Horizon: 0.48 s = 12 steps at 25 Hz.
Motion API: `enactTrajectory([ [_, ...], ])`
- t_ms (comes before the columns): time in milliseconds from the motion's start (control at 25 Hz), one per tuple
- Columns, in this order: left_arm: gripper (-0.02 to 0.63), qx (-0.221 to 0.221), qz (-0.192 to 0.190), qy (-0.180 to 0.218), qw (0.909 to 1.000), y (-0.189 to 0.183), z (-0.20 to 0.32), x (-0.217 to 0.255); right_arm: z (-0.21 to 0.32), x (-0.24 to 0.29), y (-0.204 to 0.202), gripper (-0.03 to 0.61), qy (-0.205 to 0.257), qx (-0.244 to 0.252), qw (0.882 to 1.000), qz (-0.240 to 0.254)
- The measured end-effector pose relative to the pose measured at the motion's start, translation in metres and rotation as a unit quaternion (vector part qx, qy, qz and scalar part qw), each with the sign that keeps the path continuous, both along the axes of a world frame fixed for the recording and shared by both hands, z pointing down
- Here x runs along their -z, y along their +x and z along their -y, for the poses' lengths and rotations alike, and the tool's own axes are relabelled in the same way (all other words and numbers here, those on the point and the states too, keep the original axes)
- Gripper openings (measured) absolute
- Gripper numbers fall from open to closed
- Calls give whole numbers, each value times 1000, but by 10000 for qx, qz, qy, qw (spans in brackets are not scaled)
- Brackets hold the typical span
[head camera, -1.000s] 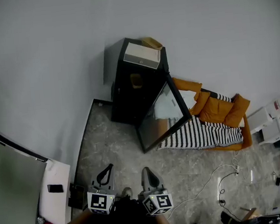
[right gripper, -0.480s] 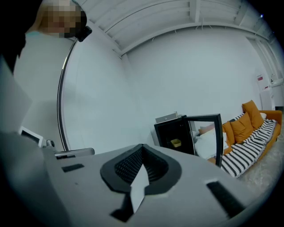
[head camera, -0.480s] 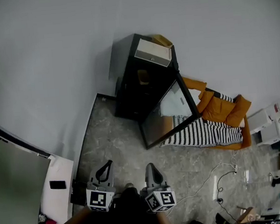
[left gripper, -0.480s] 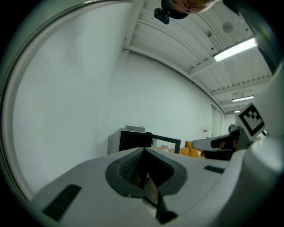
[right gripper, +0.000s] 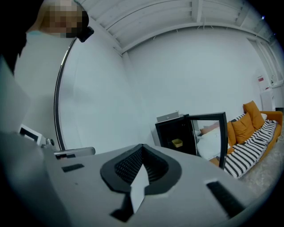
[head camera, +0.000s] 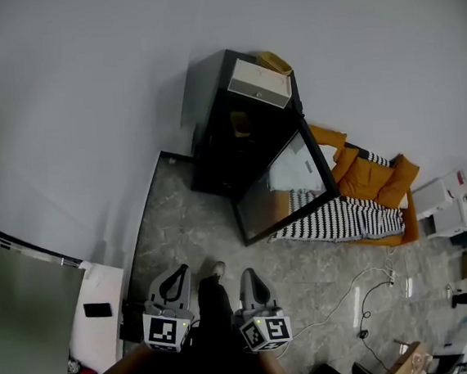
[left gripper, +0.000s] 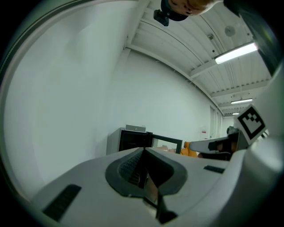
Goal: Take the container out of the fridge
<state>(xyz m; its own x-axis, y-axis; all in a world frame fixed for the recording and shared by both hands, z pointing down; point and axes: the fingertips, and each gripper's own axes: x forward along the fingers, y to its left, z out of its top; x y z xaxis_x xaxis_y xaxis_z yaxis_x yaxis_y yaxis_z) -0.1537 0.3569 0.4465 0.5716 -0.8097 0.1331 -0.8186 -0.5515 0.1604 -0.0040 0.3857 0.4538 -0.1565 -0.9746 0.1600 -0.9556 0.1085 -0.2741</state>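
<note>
The black fridge (head camera: pixel 233 137) stands against the far wall with its glass door (head camera: pixel 287 189) swung open to the right. On a shelf inside sits a small yellow container (head camera: pixel 241 124), also seen in the right gripper view as a yellow container (right gripper: pixel 177 142). My left gripper (head camera: pixel 174 285) and right gripper (head camera: pixel 252 285) are held side by side low in the head view, far short of the fridge. Both have their jaws pressed together with nothing between them. The fridge (left gripper: pixel 133 139) is small and distant in the left gripper view.
A white box (head camera: pixel 260 82) lies on top of the fridge. An orange sofa (head camera: pixel 364 179) with a striped blanket (head camera: pixel 344 221) stands right of the open door. Cables (head camera: pixel 367 292) trail over the floor at right. A white cabinet (head camera: pixel 94 315) is at my left. The person's foot (head camera: pixel 216 269) is forward between the grippers.
The view has shifted slightly toward the fridge and a foot has stepped forward between the grippers. Both grippers keep their places and stay shut.
</note>
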Motion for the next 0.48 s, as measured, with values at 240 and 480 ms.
enactTrajectory([
  [240, 5, 153, 37, 16, 9999, 12, 40, -5, 43, -11, 15, -3, 18, 72, 9999, 71],
  [480, 5, 148, 157, -10, 9998, 45, 106, -9, 112, -17, 45, -3, -4, 145, 9998, 167],
])
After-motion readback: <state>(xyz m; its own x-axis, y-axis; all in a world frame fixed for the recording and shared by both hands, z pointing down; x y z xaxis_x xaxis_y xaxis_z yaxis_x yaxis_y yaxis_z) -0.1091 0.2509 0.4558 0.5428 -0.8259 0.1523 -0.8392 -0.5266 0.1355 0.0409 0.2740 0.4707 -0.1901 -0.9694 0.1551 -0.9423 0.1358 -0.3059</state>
